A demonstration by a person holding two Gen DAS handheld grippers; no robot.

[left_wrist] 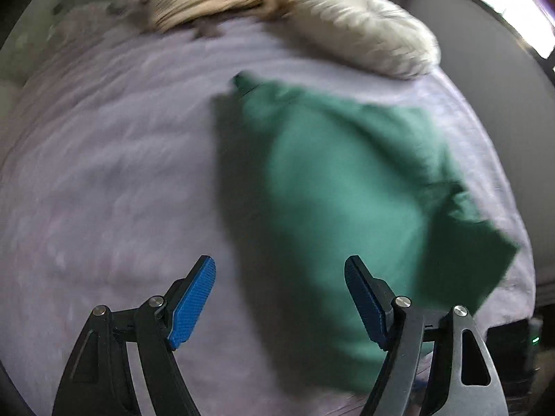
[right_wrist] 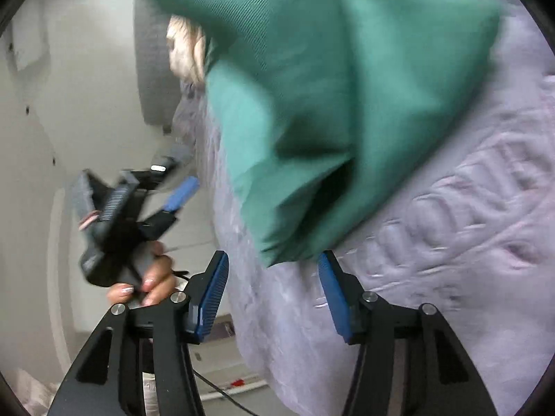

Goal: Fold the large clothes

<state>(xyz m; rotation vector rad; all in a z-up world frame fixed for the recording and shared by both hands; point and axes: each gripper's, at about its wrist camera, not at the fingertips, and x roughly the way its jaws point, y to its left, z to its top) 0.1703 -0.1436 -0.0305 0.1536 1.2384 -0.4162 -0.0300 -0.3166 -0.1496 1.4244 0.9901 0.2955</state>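
A: Left gripper?

B: Jaws spread wide, nothing between the blue pads. It points down over the bed. The near end of the green garment lies below it, mostly under the right-hand pad; no contact seen. The view is blurred.

A: Right gripper?

B: Jaws apart, pinching nothing. The garment's lower corner hangs just above the gap, close beside the right-hand pad. Whether it brushes that pad, I cannot tell.

A: Where does the garment lie?

B: On the lilac quilted cover of the bed, folded into a bunched pile, near the bed's right edge in the left wrist view. A fluffy cream throw lies beyond it at the far edge.

A: Anything else in the right wrist view?

B: The left gripper shows there too, blurred, off the bed's side, with a hand round its handle.
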